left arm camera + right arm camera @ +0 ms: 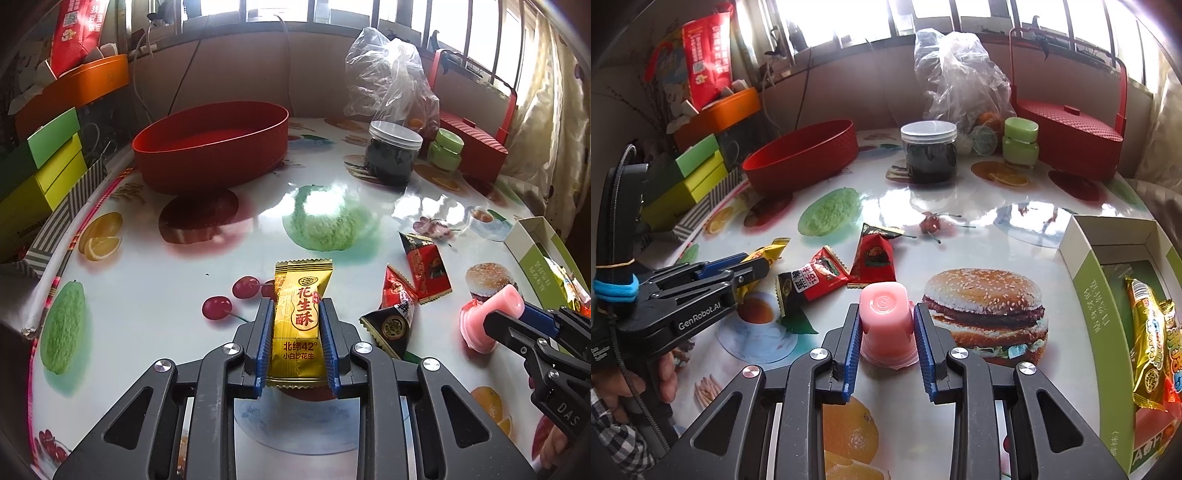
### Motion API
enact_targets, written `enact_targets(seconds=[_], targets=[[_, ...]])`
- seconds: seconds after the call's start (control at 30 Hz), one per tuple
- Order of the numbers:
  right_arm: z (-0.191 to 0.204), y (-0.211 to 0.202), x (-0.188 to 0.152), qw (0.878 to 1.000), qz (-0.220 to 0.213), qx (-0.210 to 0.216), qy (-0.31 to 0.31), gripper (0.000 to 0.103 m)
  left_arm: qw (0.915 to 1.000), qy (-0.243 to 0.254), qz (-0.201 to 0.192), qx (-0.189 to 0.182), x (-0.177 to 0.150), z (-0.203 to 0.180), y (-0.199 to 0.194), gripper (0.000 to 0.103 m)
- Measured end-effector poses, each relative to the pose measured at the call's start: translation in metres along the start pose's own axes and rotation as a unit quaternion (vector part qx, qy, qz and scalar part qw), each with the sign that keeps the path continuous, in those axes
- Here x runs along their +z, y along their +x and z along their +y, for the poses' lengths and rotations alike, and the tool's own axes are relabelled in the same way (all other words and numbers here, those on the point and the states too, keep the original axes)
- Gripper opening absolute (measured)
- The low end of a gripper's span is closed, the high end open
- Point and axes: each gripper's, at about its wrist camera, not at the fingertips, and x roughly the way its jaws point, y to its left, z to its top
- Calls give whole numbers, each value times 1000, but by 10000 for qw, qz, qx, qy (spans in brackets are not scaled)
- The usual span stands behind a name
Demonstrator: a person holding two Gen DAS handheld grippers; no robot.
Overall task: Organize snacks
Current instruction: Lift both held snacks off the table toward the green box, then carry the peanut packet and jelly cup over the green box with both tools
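Item 1. Left gripper (296,310): jaws narrowed to the width of a packet, blue pads pressed on both long edges of a yellow peanut-crisp packet (298,317), which stands lengthwise between them at lower centre of the left wrist view, its top edge jutting past the fingertips. In the right wrist view the same gripper (764,264) enters from the left edge with the packet's yellow end (772,249) showing at its tip.

Item 2. Right gripper (886,314): jaws partly closed, clamped on the sides of a pink jelly cup (885,314), lower centre of the right wrist view, cup bottom facing the camera. In the left wrist view it sits at the right edge, cup (491,317) in its grasp.

Item 3. Loose snacks: two red-and-black packets (812,278) (873,254) lying on the fruit-print table (960,199), mid-frame, touching each other.

Item 4. Containers: red oval tub (210,142), upper left; open green-and-white box (1097,295), right edge, holding gold-wrapped snacks (1148,339).

Item 5. Background: dark jar with clear lid (929,151); small green jar (1021,142); red handled basket (1071,122).
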Motion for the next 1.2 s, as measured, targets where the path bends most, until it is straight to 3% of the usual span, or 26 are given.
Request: enact_targets(seconds=[0.57, 1.2], targets=[[3, -24, -3, 9999, -146, -5, -28, 27, 9995, 131, -292, -66, -4, -12, -37, 25], [-22, -72, -17, 9985, -421, -272, 210, 27, 9963, 391, -581, -492, -1, -54, -69, 26]])
